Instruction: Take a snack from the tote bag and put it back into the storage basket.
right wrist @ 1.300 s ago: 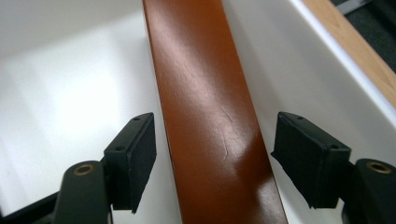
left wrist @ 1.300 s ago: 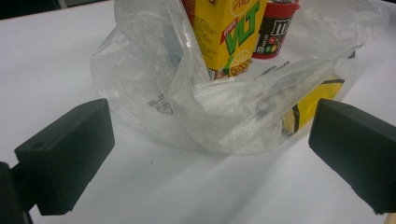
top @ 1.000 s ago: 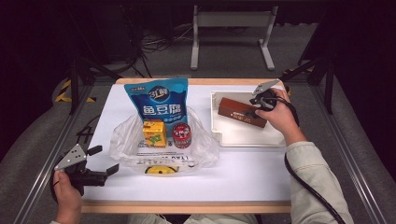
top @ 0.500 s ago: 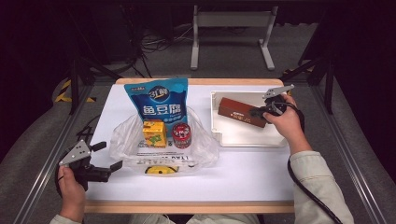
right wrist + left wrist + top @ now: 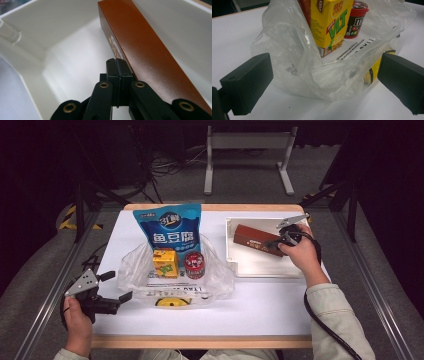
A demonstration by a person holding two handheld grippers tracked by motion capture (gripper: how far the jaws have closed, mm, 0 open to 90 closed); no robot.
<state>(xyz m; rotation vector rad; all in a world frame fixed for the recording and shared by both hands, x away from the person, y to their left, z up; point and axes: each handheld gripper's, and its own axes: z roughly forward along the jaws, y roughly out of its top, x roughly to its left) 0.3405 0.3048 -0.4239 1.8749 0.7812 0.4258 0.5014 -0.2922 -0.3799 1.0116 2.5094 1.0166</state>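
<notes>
The white table (image 5: 270, 305) carries everything, and the largest thing on it is the clear plastic bag (image 5: 175, 277), crumpled open at about 9 o'clock from the table's middle. The white tray (image 5: 260, 266) sits at 2 o'clock, well apart from the bag. A blue snack pouch (image 5: 169, 231) stands upright at the bag's 12 o'clock edge. Inside the tray lies the brown box (image 5: 252, 239), long and narrow, slanting from 10 o'clock toward 4 o'clock, near the tray's far wall. Within the bag stand 2 smaller items side by side: a yellow juice carton (image 5: 165, 262) and, just at its 3 o'clock side, a red-lidded candy cup (image 5: 193, 264). The left gripper (image 5: 116, 287) rests at 8 o'clock near the table's near-left corner, its 2 jaws spread wide and nothing between the pads; in the left gripper view the bag's crumpled rim lies just beyond them. The right gripper (image 5: 274, 241) reaches into the tray at the brown box's 4 o'clock end; its jaws have just been closing and now stand pressed together, pad against pad, with nothing pinched, beside the box's long edge in the right gripper view (image 5: 117, 72).
</notes>
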